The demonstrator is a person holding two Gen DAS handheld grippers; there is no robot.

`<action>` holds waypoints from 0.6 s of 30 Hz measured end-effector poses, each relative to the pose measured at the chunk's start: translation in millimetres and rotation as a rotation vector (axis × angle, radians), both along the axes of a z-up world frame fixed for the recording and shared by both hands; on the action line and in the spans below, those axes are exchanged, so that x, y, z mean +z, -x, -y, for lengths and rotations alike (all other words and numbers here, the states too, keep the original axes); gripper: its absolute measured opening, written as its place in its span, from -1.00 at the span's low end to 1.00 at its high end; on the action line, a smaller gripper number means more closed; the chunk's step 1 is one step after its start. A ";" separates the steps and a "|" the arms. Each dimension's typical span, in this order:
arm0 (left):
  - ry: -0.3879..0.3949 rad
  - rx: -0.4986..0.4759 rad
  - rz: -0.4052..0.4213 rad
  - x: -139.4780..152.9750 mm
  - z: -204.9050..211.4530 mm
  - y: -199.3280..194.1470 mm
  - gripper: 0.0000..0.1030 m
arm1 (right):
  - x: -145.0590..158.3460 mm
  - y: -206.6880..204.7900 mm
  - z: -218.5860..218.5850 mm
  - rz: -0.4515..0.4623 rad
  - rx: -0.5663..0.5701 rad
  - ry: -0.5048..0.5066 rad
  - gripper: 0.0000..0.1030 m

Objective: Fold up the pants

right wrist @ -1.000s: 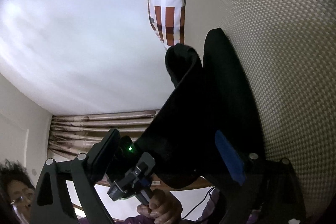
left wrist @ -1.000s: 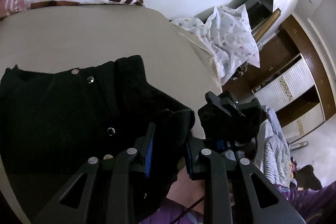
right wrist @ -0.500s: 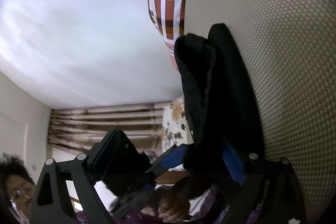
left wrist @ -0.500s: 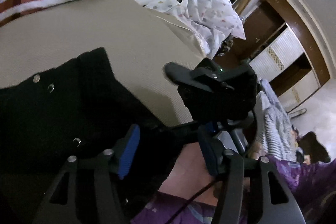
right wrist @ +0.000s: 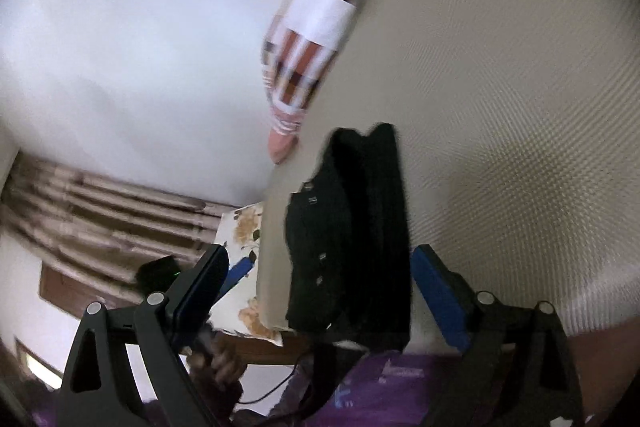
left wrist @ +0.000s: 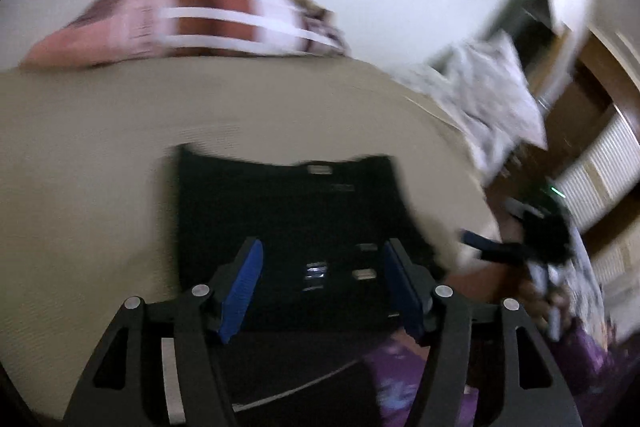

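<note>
Pants now lying released on the beige bed cover, folded into a compact dark block; a second ago pinched between the left gripper's blue pads and also held up by the right gripper, half a second ago already slipping free on the left. Left gripper spread wide, pads apart with nothing between them, hovering just above the near edge of the fabric. Right gripper likewise wide open, gripping nothing, pulled back from the cloth it clamped earlier. Both views blurred by motion.

Black fabric, several layers stacked, seen edge-on from the right wrist view as thick parallel folds. Small metal studs and a pale label faintly visible on the top layer; far edge slightly wavy, corners lifted a little. Whether the fold is even: cannot tell through the blur.

Block sitting near the front edge of the bed, close to the holder's purple clothing. Broad bare cover beyond and to the left of it. Checked brown-and-white pillow well apart at the far side against the white wall. Spotted white cloth heaped off the right corner, near the wooden cabinets. Right gripper visible in the left view, beside the bed's right edge, apart from the pants.
</note>
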State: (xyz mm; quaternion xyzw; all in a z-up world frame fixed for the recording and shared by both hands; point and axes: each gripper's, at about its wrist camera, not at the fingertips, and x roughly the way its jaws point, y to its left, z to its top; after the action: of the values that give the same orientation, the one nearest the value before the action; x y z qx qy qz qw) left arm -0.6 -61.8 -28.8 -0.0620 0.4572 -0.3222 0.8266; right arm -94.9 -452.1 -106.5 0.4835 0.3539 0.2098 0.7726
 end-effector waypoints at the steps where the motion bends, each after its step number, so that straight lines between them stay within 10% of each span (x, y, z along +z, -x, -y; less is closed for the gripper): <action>1: -0.015 0.026 -0.002 -3.7 -10.7 -0.2 0.23 | 6.7 4.9 -5.5 0.015 0.008 0.037 0.78; 6: -0.106 0.157 -0.042 -32.1 -58.5 2.5 0.23 | 23.7 14.4 -50.1 0.058 0.094 0.249 0.23; 18: -0.094 0.221 -0.137 -67.3 -82.2 13.3 0.23 | -6.0 8.2 -92.9 -0.036 0.164 0.326 0.07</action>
State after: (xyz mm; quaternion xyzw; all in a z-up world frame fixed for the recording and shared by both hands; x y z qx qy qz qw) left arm -13.9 20.4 -96.1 -0.0950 0.5177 -0.2026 0.8258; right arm -103.0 -359.2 -112.6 0.3253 0.4353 0.2032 0.8145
